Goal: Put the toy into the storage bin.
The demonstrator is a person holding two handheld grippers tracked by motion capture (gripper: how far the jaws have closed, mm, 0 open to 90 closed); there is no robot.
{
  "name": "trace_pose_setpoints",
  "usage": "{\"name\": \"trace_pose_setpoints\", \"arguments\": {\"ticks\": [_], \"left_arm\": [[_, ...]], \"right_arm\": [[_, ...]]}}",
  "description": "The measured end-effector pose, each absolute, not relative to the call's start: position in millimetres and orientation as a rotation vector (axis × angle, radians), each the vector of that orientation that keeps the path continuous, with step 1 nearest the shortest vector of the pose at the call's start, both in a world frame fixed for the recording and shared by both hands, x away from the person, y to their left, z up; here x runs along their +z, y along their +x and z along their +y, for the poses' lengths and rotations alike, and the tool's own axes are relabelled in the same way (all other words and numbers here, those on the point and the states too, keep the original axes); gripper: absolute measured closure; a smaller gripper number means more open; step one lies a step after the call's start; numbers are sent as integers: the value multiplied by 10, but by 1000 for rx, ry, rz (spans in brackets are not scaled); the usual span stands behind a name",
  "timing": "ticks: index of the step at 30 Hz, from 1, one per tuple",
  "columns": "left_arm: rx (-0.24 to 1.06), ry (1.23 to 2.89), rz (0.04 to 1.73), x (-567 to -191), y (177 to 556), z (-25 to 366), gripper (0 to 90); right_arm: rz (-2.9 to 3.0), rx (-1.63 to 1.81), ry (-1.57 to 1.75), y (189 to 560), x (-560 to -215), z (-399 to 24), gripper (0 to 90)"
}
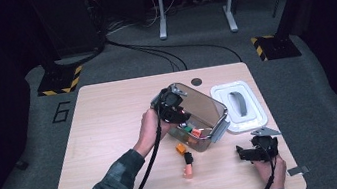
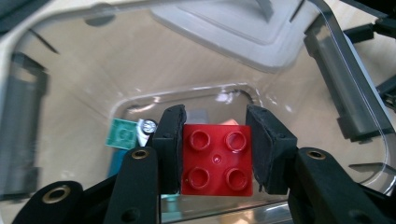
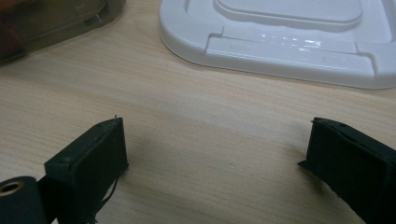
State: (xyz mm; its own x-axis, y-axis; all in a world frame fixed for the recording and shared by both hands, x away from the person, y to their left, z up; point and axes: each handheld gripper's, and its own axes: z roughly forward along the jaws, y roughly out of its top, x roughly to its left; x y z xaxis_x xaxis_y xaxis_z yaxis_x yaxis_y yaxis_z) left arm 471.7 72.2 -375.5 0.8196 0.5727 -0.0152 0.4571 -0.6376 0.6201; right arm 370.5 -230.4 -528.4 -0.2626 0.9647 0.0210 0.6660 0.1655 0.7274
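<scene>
Red four-stud brick [image 2: 215, 159], pinched between left gripper [image 2: 215, 154] jaws, hanging inside clear storage box [image 2: 345, 93]; risking snagging its rim or bouncing out. Right gripper [image 3: 215, 154], jaws spread, idling beside white lid [image 3: 280, 42].

The clear container [image 1: 200, 115] sits near the middle of the table [image 1: 111, 133], and everything hangs off it. Just to its right lies the lid [image 1: 239, 106], flat on the table. In front of the container, two small blocks [image 1: 185, 160] rest on the table. Inside the container the left gripper [image 2: 215, 140] has a studded brick [image 2: 215, 161] between its jaws, more pieces [image 2: 122, 134] beneath. The right gripper [image 1: 257, 152] sits to the container's front right.
</scene>
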Motion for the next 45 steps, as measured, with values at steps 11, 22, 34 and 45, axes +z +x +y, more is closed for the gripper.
{"name": "trace_pose_setpoints", "arguments": {"ticks": [11,22,34,45], "left_arm": [[173,2430,755,-3937,4691,625,581],[196,2388,751,-3824,4554,835,293],[246,2299,746,-3727,4257,1226,217],[212,2293,763,-4105,3994,1405,199]], "right_arm": [[1998,882,1539,3705,-5284,-2306,42],[1999,884,1539,3705,-5283,-2307,42],[2016,876,1521,3704,-5282,-2314,42],[2015,872,1521,3704,-5283,-2310,42]]}}
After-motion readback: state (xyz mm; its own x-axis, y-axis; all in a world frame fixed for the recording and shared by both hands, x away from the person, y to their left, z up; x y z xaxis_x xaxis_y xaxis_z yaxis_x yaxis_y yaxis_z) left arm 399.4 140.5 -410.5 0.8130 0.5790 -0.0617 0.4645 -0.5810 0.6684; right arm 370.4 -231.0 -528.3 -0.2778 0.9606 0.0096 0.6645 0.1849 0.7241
